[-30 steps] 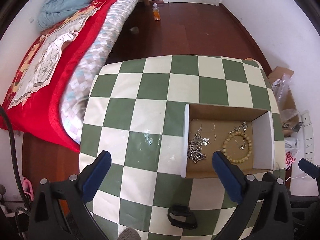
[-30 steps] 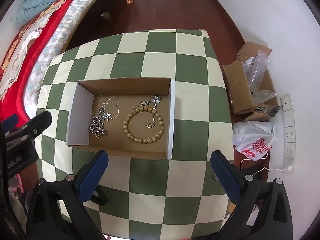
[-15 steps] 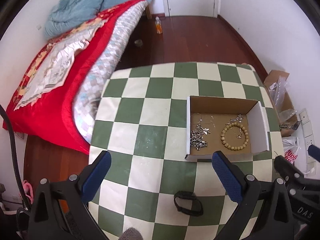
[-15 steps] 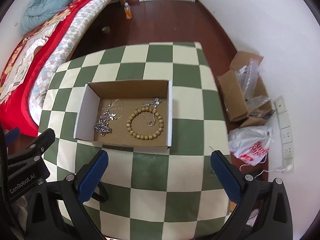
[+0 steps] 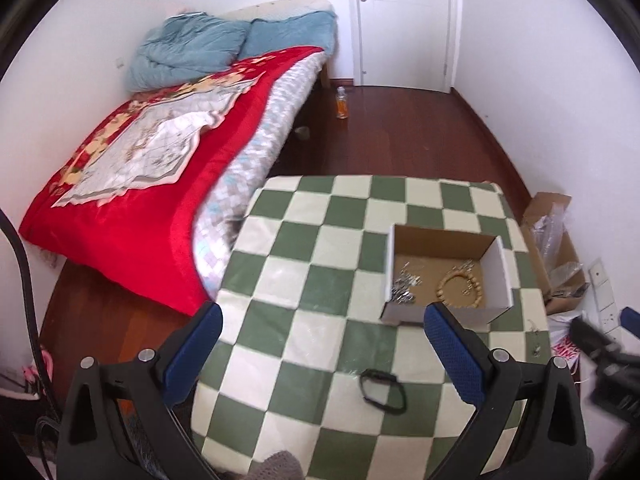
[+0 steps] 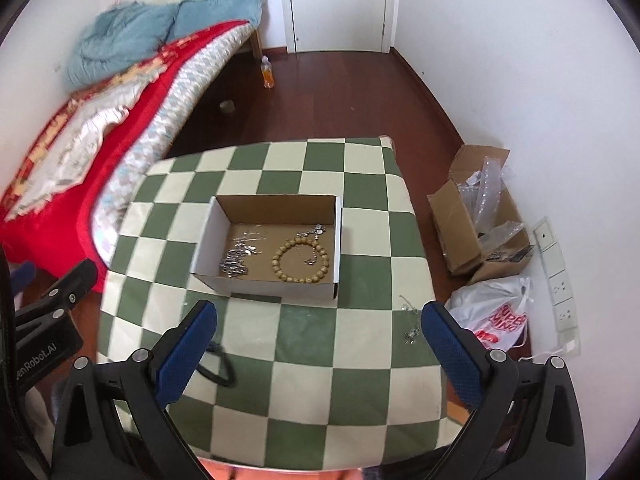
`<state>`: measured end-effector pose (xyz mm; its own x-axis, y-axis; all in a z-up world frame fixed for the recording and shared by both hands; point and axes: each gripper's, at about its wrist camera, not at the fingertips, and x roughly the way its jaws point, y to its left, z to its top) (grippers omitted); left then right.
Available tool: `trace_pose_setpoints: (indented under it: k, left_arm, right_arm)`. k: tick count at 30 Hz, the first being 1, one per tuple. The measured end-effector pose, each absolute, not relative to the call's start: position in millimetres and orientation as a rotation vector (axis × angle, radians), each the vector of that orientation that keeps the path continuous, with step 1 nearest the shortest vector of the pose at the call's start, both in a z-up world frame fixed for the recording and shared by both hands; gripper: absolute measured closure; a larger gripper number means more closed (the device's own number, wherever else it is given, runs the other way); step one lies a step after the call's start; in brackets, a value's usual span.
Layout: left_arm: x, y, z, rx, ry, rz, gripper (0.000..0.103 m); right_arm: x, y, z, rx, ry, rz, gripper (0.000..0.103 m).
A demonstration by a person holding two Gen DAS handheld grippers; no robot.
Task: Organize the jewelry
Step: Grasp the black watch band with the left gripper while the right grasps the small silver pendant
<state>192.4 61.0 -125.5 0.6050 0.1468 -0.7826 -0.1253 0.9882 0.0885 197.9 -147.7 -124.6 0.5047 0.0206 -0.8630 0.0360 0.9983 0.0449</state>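
Note:
An open cardboard box (image 6: 208, 236) (image 5: 496, 256) stands on the green-and-cream checked table (image 6: 312, 344) (image 5: 304, 280). Inside lie a tan bead bracelet (image 6: 300, 260) (image 5: 460, 290), a heap of silver chains (image 6: 238, 258) (image 5: 404, 286) and a small silver chain (image 6: 314, 234). A black band (image 5: 382, 390) (image 6: 218, 366) lies on the table near the front edge. A small silver piece (image 6: 410, 322) lies at the table's right edge. My left gripper (image 5: 324, 352) and my right gripper (image 6: 320, 348) are open and empty, held high above the table's near side.
A bed with a red blanket (image 5: 132, 168) stands left of the table. An open carton with plastic wrap (image 6: 476, 216) and a white plastic bag (image 6: 496, 316) lie on the wooden floor at the right wall. An orange bottle (image 6: 267, 72) stands near the door.
Both grippers have pulled up and back from the table, so the box looks smaller and farther. More of the bed, floor and door is in sight. Both stay open.

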Motion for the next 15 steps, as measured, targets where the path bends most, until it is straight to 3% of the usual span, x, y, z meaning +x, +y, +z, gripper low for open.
trace_pose_setpoints:
  k: [5, 9, 11, 13, 15]
  left_arm:
    - [181.6, 68.4, -164.0, 0.018, 0.992, 0.200, 0.000]
    - [185.1, 70.6, -208.6, 0.003, 1.085, 0.230, 0.000]
    - [187.6, 70.8, -226.6, -0.010, 1.128, 0.237, 0.000]
    - [191.8, 69.6, -244.9, -0.013, 1.167, 0.249, 0.000]
    - [195.7, 67.6, -260.6, -0.011, 1.202, 0.258, 0.000]
  right_arm:
    - [174.7, -175.4, -134.1, 0.104, 1.043, -0.064, 0.000]
    - [171.0, -218.5, -175.9, 0.192, 1.136, -0.135, 0.003]
    - [173.1, -242.3, -204.1, 0.244, 1.189, -0.159, 0.016]
    - [176.0, -261.4, -227.5, 0.302, 1.221, -0.169, 0.036]
    - [180.3, -277.7, -248.2, 0.352, 1.246, -0.184, 0.037]
